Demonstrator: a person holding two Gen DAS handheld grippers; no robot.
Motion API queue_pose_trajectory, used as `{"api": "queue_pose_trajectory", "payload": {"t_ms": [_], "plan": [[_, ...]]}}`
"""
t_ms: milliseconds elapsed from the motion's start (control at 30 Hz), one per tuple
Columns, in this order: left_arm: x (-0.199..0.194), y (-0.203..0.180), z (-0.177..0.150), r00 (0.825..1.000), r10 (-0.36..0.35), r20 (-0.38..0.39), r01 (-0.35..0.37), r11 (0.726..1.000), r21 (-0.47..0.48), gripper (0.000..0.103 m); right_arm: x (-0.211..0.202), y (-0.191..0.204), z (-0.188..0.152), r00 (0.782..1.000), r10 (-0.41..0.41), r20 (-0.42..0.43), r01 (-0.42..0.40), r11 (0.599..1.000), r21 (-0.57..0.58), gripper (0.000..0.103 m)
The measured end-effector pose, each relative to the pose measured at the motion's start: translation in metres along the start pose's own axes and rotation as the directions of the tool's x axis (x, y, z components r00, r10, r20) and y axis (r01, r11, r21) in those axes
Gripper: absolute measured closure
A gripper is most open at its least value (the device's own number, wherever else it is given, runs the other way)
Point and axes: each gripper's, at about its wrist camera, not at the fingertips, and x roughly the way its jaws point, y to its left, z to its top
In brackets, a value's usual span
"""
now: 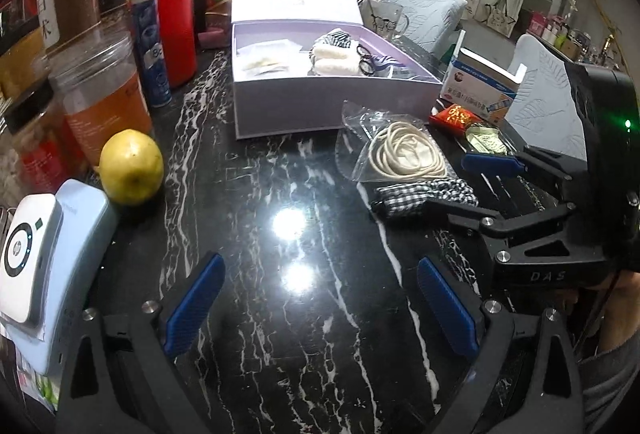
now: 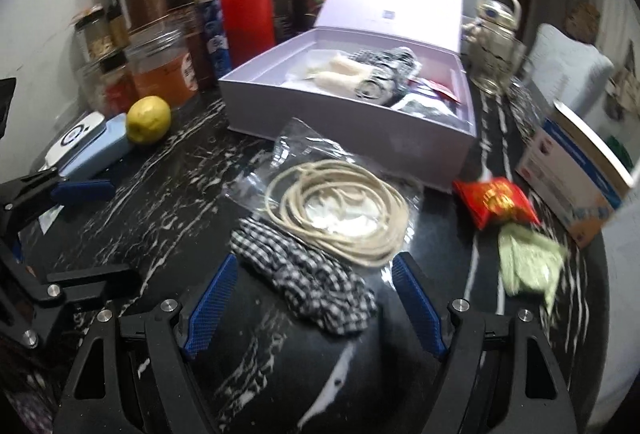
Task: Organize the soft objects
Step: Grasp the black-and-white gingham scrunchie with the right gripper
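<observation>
On the black marble counter (image 1: 256,218) the left gripper (image 1: 320,298) hangs with its blue pads spread wide, nothing between them but bare stone. The right gripper (image 2: 316,298) also stands apart, its pads either side of the near end of a black-and-white checked cloth (image 2: 308,282); whether they touch the fabric is hard to say, since that view is blurred. Just beyond the cloth lies a coil of cream cord (image 2: 340,214) on a clear plastic bag (image 2: 296,146). Farther back sits an open lilac box (image 1: 332,102) that holds white rolled pieces (image 1: 336,58) and more checked fabric. A lemon (image 1: 131,166) rests to the left, near jars (image 1: 104,94), and a red packet (image 2: 496,202) lies to the right.
</observation>
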Motion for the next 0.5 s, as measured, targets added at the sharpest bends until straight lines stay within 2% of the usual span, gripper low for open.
{"api": "queue_pose_trajectory", "payload": {"t_ms": [100, 200, 367, 400, 500], "plan": [[0.001, 0.002, 0.001, 1.0, -0.003, 0.0, 0.003, 1.0, -0.009, 0.004, 0.006, 0.003, 0.004, 1.0, 0.031, -0.005, -0.031, 0.999, -0.023, 0.025], [0.002, 0.003, 0.002, 1.0, -0.009, -0.001, 0.009, 1.0, -0.019, 0.004, 0.015, 0.005, 0.004, 0.997, 0.059, -0.05, -0.06, 0.998, -0.024, 0.036], [0.006, 0.006, 0.002, 0.999, -0.03, -0.021, 0.029, 0.999, -0.044, 0.004, 0.02, 0.004, -0.001, 0.995, 0.02, -0.102, -0.022, 0.999, -0.023, 0.049], [0.007, 0.007, 0.002, 0.999, -0.031, -0.024, 0.03, 0.998, -0.047, 0.004, 0.019, 0.005, -0.002, 0.995, 0.016, -0.101, -0.018, 1.0, -0.024, 0.054], [0.007, 0.007, 0.004, 0.999, -0.032, -0.024, 0.031, 0.998, -0.052, 0.004, 0.011, 0.005, -0.009, 0.995, 0.012, -0.102, -0.016, 0.999, -0.039, 0.077]]}}
